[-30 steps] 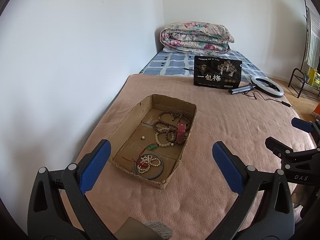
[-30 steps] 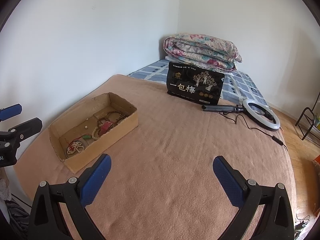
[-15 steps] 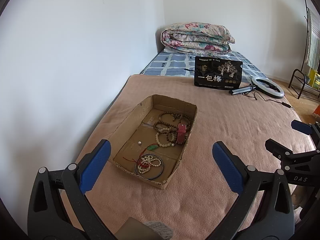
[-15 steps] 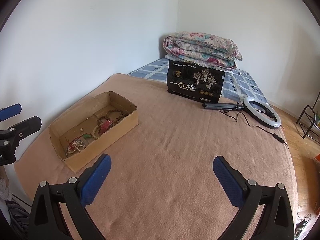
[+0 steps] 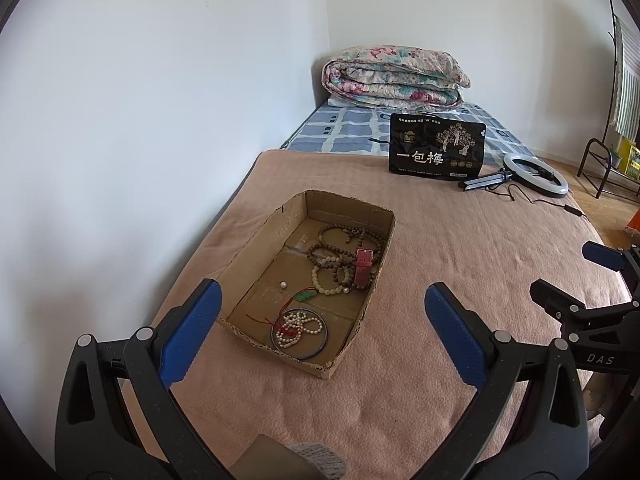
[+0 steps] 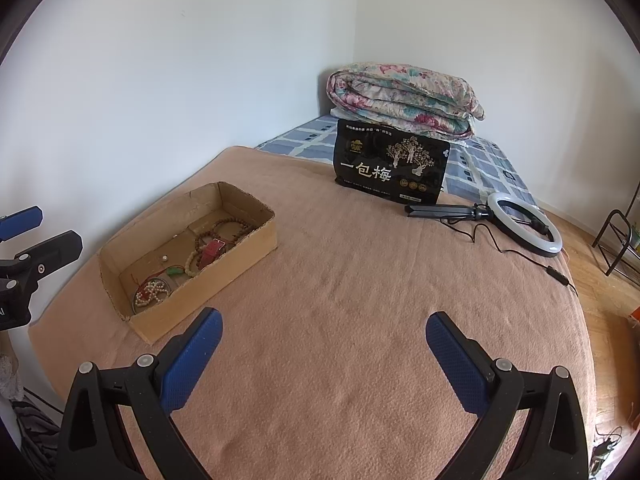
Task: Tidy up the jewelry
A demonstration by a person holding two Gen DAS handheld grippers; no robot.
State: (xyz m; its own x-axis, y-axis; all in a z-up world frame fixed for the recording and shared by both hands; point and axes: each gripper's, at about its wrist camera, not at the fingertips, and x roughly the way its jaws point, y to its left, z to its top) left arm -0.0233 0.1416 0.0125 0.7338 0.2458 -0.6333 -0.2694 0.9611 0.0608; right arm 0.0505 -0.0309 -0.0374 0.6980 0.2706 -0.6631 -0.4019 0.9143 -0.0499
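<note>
Cardboard is what the jewelry is kept in: an open-topped cardboard box [image 5: 256, 252] is seen lying on the pink blanket [image 5: 460, 248], near the wall side of the bed. Inside it, brown beaded bracelets [image 5: 340, 240] are heaped at the far end with a red watch strap [image 5: 363, 268] laid across them, a cream bead bracelet [image 5: 328, 280] is found beside that, a loose pearl [image 5: 283, 285] and a green pendant [image 5: 305, 296] on red cord sit mid-box, and a white bead string [image 5: 298, 326] is coiled inside a dark bangle [image 5: 320, 346] at the near end. The left gripper [image 5: 320, 300] is held just short of the box, jaws spread wide, nothing between them. The right gripper [image 6: 324, 332] is held over bare blanket to the box's right, jaws likewise wide apart and empty. Farther off, a black snack bag [image 6: 392, 172] is stood upright, with a ring light [image 6: 524, 228] lying beside it and a folded floral quilt [image 6: 404, 100] stacked behind.
</note>
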